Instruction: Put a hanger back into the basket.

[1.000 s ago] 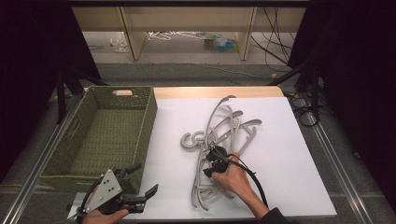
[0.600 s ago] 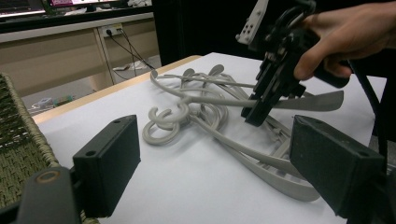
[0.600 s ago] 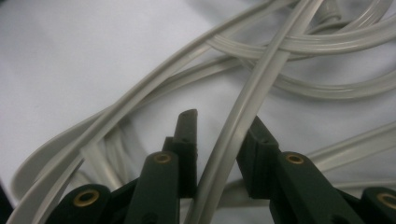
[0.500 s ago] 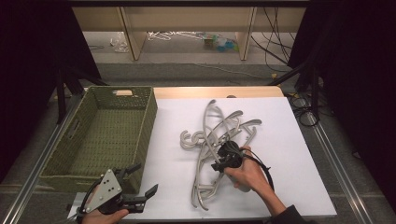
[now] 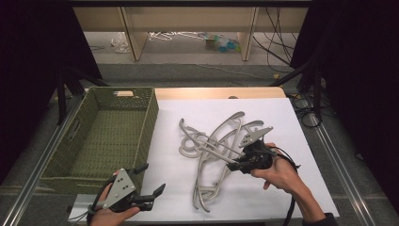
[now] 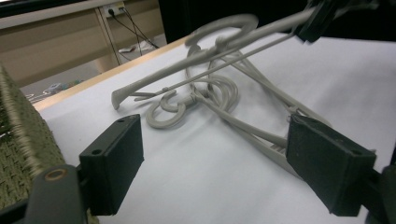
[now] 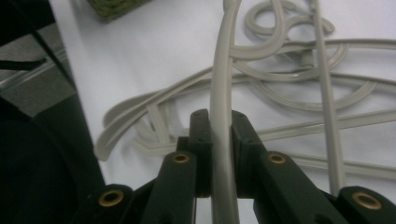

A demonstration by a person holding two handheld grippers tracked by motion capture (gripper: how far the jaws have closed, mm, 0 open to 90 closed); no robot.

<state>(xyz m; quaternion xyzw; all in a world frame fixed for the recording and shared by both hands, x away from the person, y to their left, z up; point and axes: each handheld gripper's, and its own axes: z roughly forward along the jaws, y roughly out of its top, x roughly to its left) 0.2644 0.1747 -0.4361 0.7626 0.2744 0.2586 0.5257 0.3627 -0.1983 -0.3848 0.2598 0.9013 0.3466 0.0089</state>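
Several grey plastic hangers (image 5: 214, 155) lie tangled on the white table (image 5: 301, 122), so the right gripper (image 5: 234, 165) clamps one hanger's arm (image 7: 220, 93), seemingly to free it, while the left gripper (image 5: 153, 181) waits open-jawed beside the green wicker basket (image 5: 66, 155).

Matt grey plastic hangers (image 5: 221, 155) lie on smooth white paper (image 5: 291, 122) beside a rough woven green basket (image 5: 101, 136).

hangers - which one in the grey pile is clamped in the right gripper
The lifted hanger, its arm pinched between the right gripper's jaws and raised off the white table; the other hangers lie flat.
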